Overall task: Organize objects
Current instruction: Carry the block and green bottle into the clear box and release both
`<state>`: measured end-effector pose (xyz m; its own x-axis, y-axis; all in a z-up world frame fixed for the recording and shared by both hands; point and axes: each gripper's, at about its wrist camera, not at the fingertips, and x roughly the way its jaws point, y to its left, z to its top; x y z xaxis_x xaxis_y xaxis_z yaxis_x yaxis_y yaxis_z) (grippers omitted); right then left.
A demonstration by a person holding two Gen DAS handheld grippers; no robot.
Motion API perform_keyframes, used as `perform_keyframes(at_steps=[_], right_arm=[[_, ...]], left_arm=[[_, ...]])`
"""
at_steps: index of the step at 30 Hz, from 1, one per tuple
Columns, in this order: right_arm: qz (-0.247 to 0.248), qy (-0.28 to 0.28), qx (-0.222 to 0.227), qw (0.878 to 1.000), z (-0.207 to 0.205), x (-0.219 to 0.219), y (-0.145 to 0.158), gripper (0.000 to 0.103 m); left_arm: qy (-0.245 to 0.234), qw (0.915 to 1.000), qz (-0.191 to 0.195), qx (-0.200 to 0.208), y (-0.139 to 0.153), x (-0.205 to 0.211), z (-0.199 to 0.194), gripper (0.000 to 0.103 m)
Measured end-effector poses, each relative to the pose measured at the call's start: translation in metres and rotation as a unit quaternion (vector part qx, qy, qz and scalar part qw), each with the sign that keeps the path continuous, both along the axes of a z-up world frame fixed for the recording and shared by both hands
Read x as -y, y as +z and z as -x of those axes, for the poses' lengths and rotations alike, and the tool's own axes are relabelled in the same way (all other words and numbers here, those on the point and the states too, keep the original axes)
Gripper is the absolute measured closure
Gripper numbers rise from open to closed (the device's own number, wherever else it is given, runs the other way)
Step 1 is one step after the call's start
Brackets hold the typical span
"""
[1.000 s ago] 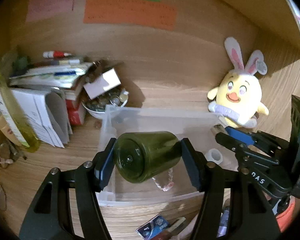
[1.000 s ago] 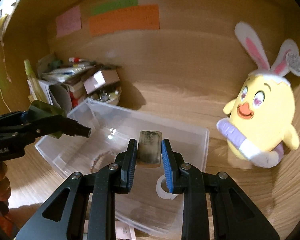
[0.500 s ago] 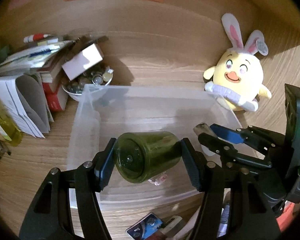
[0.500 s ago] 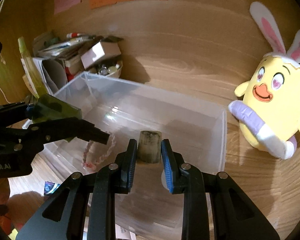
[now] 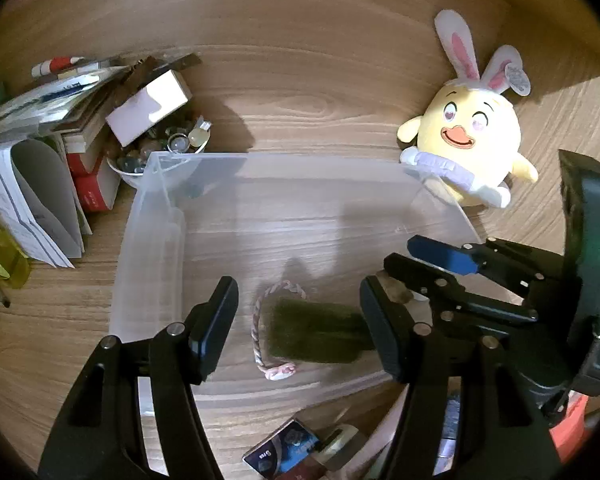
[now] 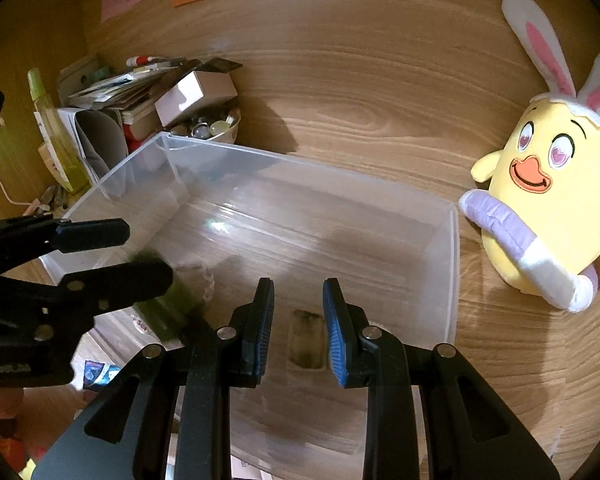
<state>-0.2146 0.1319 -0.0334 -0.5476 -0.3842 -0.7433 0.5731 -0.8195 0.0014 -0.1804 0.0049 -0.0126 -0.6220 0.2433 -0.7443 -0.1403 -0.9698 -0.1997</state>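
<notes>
Left gripper point(image 5: 298, 328) now wide open, nothing held; half a second ago it was clamped on the green jar point(image 5: 318, 336), which is now blurred below the jaws inside the clear plastic bin point(image 5: 148, 240), lying on its side over the pink braided bracelet point(image 5: 260, 328). Right gripper point(image 6: 298, 328) has also let go: jaws parted a moderate gap, and the small brownish block point(image 6: 306, 338) it pinched earlier now sits blurred between and below the pads, in the bin's near-right area. Cannot tell whether jar or block has settled on the bin floor. Bin contents: jar, bracelet, block; bracelet touches the jar's left end, block apart to the right. Bin rests on the wooden worktop point(image 5: 300, 92). Behind its far-left corner, touching or just beside it, a white bowl point(image 5: 132, 176) full of small round bits, with a pale cardboard box point(image 5: 148, 108) propped over it and stacked books and papers point(image 5: 40, 160) left of that. Yellow bunny-eared chick plush point(image 6: 540, 200) stands just beside the bin's far-right corner. Cards or packets point(image 5: 288, 456) lie on the worktop near the bin's front wall.
</notes>
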Motion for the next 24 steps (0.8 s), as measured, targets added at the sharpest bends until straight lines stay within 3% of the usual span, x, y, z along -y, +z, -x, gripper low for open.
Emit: perform_keyframes(at_steps=[3,8,24], right_arm=[[-0.002,0.000,0.004,1.000,0.000,0.000,0.001,0.079],[0.005,-0.002,-0.008,1.000,-0.005,-0.003,0.008,0.065],[0.020,-0.012,-0.076,0.997,-0.049,-0.026,0.045,0.026]], left_arm=[[0.001,1.0000,0.006,-0.005,0.004,0.001,-0.003,0.040],[0.003,0.9998,0.009,-0.019,0.015,0.003,-0.012,0.038],[0.011,0.9955,0.027,-0.090,0.052,0.003,-0.060,0.011]])
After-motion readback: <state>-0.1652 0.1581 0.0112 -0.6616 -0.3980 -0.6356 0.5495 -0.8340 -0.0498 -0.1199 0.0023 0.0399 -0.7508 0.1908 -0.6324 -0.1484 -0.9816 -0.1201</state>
